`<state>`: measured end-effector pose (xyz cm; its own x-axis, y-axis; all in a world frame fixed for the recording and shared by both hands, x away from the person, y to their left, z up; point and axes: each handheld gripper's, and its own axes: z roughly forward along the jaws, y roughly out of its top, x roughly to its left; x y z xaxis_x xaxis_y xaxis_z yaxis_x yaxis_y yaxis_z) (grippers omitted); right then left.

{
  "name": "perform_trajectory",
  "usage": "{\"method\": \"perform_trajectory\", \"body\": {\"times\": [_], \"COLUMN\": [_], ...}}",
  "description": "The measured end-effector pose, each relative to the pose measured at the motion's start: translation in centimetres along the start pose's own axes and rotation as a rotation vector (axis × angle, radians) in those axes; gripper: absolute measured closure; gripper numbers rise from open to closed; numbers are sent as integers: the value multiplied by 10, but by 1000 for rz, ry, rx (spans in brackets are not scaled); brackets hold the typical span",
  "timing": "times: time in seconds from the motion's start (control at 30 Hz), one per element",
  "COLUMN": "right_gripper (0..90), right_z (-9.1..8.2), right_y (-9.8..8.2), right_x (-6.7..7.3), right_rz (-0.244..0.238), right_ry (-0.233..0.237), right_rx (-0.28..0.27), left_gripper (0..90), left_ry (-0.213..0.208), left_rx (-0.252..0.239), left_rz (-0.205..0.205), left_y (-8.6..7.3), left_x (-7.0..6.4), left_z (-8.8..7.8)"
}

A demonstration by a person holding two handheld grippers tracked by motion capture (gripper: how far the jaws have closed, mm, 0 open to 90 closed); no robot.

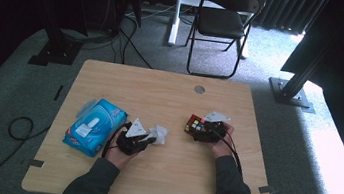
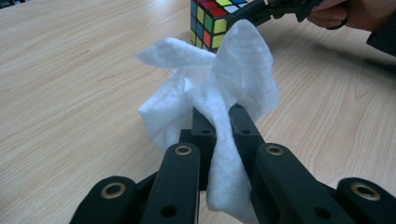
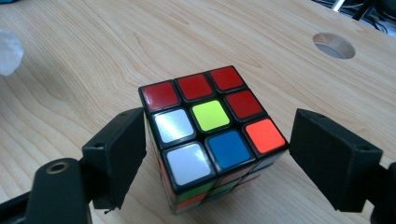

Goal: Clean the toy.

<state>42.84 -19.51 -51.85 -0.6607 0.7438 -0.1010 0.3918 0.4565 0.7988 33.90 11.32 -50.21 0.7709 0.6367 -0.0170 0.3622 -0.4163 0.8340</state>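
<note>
While the left gripper (image 2: 217,123) pinches a white tissue (image 2: 210,88) tight just left of the cube (image 3: 212,135), the right gripper (image 3: 219,158) straddles that cube, jaws wide, left jaw near-touching, right jaw clear. Blue wipes pack (image 1: 94,126) sits farther left.

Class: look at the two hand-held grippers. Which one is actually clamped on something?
The left hand-held gripper: its jaws pinch the white tissue. The right hand-held gripper stands open, its jaws either side of the puzzle cube.

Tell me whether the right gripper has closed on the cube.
Open: the right gripper straddles the cube, with a gap at one jaw.
</note>
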Motion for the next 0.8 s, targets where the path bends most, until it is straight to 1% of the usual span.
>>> {"method": "perform_trajectory", "body": {"times": [0.1,0.17,0.27,0.43,0.57,0.8], "right_gripper": [192,201,218,244,310,320], "right_z": [3,5,7,11,12,13], "right_y": [-1,-2,-2,-2,0,1], "right_x": [-2,-2,-1,-1,-1,-2], "right_rz": [6,9,3,20,26,41], "right_ry": [22,28,28,40,39,41], "right_rx": [1,3,1,0,-4,-4], "left_gripper": [834,834,833,833,832,832], "left_ry": [-1,-2,-3,-2,0,-1], "left_rx": [2,3,3,2,-1,0], "left_rz": [0,-1,-1,0,-2,-1], "left_y": [0,0,0,0,0,0], "left_x": [0,0,0,-1,0,0], "left_z": [0,1,1,1,-1,-1]}}
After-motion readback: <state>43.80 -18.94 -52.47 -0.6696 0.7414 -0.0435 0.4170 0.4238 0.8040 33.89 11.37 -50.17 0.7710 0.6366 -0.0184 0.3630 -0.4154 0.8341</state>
